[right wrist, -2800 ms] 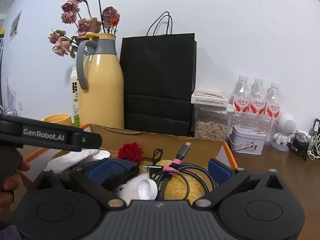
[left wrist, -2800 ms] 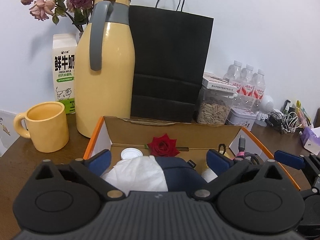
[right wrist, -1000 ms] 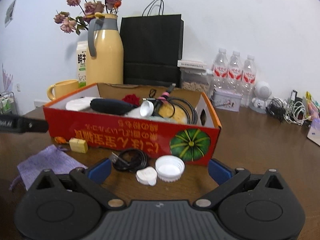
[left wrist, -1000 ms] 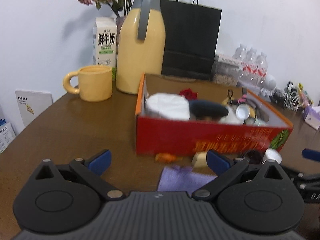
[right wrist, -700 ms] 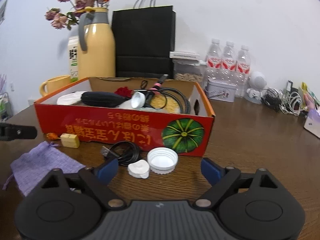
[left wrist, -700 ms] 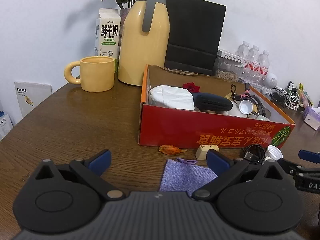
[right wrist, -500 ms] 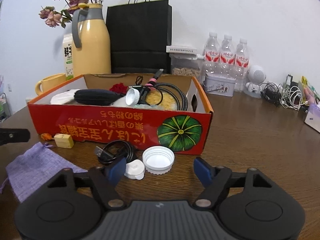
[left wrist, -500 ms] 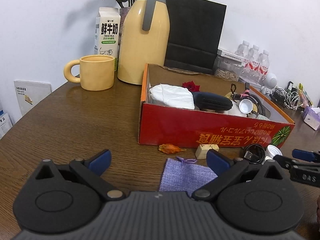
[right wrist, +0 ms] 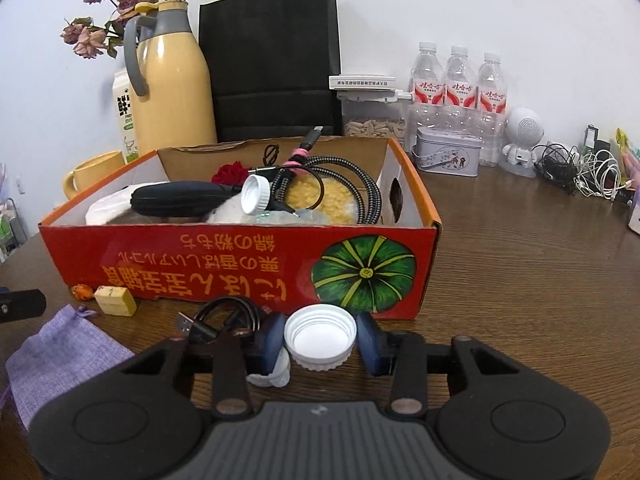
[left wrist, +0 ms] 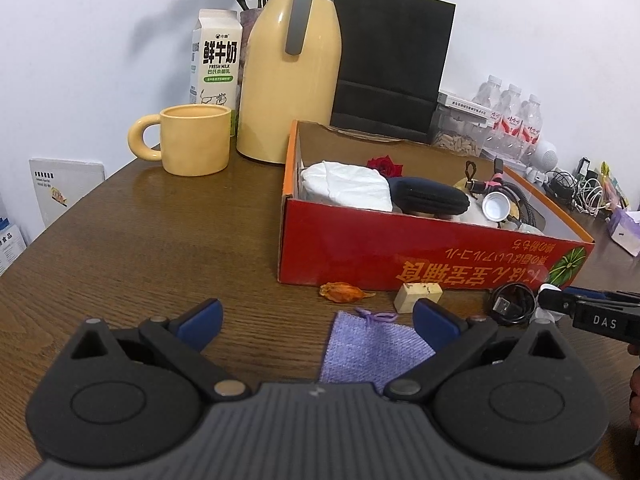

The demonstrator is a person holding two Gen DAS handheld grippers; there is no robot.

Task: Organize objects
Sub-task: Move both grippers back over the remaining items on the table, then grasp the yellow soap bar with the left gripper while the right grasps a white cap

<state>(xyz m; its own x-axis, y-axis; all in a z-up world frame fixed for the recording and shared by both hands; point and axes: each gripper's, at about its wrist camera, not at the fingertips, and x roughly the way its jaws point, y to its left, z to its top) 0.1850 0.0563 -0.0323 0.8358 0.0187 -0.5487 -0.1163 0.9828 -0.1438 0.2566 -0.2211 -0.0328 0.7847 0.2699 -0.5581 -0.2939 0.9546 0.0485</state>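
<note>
- Right wrist view shows the brown table (right wrist: 540,280) with the big red box (right wrist: 240,264) on it; the box is already full of stuff, like a black pouch, cables and a small cap; the box sits right behind the right gripper.
- The purple cloth bag (left wrist: 376,348) lies flat on the table in front of the box; it is just ahead of the left gripper (left wrist: 316,320), a bit toward its right finger; the left jaws are wide apart and hold nothing.
- The black cable (right wrist: 228,318) is coiled on the table, touching the left side of the right gripper.
- The white cap (right wrist: 320,336) is the thing that matters now; it sits open side up, right between the two blue pads of the right gripper (right wrist: 320,340); the jaws are close in on both sides of it; I cannot tell if they squeeze it yet or just touch it.
- The cap is round, so it has no long side; the right gripper is much nearer to it than the left one.
- I think the next job is to pinch the cap and lift it up over the box wall.
- A small white heart-shaped piece (right wrist: 272,376) sits under the left pad; it might get bumped.
- The tan block (right wrist: 116,300) and the orange dried bit (left wrist: 344,292) wait by the box front, nearer the left gripper.
</note>
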